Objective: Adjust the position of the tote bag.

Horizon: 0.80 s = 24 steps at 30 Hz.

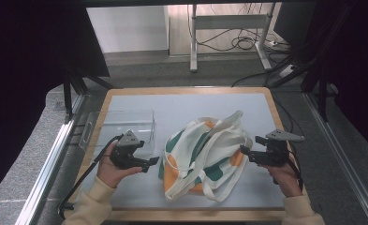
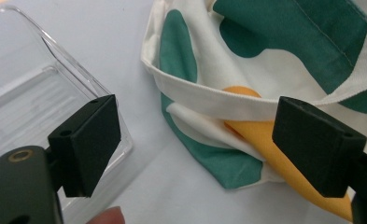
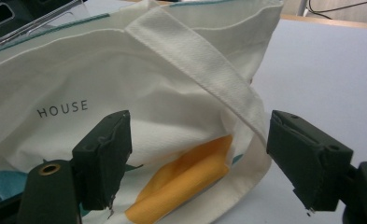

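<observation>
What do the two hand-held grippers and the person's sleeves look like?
Both the left gripper and the right gripper are black, each with two blocky black jaws and a grey three-cornered plate on top. A black cable trails from each one. In the gripper views, a brass-coloured ring sits in the left jaw arm, and small screw holes mark the jaws. The person wears cream sleeves.

You had a clear plastic tray (image 1: 118,125) at the left of the white mat (image 1: 181,105), which lay on a wooden board (image 1: 186,89). Along the top of the high view, cables (image 1: 240,43) trailed around a metal table frame (image 1: 193,42) on the floor.
</observation>
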### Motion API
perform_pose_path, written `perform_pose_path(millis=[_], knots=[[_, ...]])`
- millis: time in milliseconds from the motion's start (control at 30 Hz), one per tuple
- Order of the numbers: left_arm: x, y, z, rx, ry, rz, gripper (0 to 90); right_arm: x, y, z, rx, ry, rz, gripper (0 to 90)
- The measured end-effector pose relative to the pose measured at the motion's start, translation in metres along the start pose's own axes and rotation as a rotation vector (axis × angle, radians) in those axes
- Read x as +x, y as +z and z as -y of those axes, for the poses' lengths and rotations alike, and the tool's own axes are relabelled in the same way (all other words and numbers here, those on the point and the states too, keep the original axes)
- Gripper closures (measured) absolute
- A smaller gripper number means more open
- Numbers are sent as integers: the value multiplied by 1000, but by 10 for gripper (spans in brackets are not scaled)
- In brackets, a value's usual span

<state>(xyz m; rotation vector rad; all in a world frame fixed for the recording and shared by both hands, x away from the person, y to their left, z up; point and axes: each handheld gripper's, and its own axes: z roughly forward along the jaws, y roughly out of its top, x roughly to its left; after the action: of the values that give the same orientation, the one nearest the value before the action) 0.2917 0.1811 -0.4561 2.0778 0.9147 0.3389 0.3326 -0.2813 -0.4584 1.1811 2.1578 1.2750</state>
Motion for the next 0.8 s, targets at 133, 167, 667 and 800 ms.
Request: perform_pose_path(millis=[133, 167, 667, 800], knots=[[2, -3, -1, -14, -7, -18, 164, -4, 0, 0, -3, 10, 3, 220], [2, -4, -1, -18, -10, -20, 177, -5, 0, 0, -3, 13, 0, 220], [-5, -15, -9, -31, -6, 17, 218, 7, -10, 13, 15, -1, 33, 217], [-6, -17, -9, -32, -1, 23, 208, 5, -7, 14, 12, 1, 28, 226]])
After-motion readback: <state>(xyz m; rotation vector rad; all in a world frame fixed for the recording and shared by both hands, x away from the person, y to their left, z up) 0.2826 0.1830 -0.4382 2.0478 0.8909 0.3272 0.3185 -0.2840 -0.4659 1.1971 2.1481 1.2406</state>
